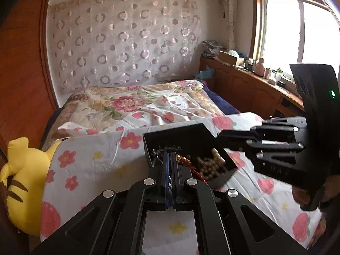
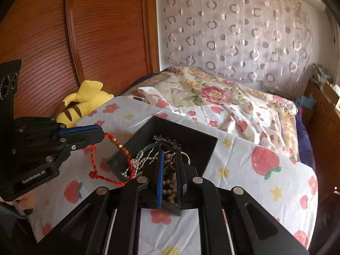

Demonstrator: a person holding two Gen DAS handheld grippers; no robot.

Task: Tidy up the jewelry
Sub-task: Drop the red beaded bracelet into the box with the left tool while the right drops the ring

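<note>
An open black jewelry box (image 1: 170,137) (image 2: 191,136) sits on the flowered sheet, full of tangled pieces: cream pearls (image 1: 212,165), a silver chain (image 2: 144,153) and brown beads (image 2: 170,182). My left gripper (image 1: 170,155) (image 2: 102,135) is shut on a red braided cord bracelet (image 2: 93,155) with gold beads (image 1: 184,160). The cord trails over the box's left rim into the box. My right gripper (image 2: 171,154) (image 1: 220,137) is clamped narrowly on the box's wall at its near corner. Brown beads show in the slit between its fingers.
A yellow plush toy (image 1: 19,180) (image 2: 85,99) lies at the bed's left edge against a wooden wardrobe (image 2: 95,31). A folded floral quilt (image 1: 127,102) lies farther back. A wooden cabinet (image 1: 244,85) with clutter runs under the window on the right.
</note>
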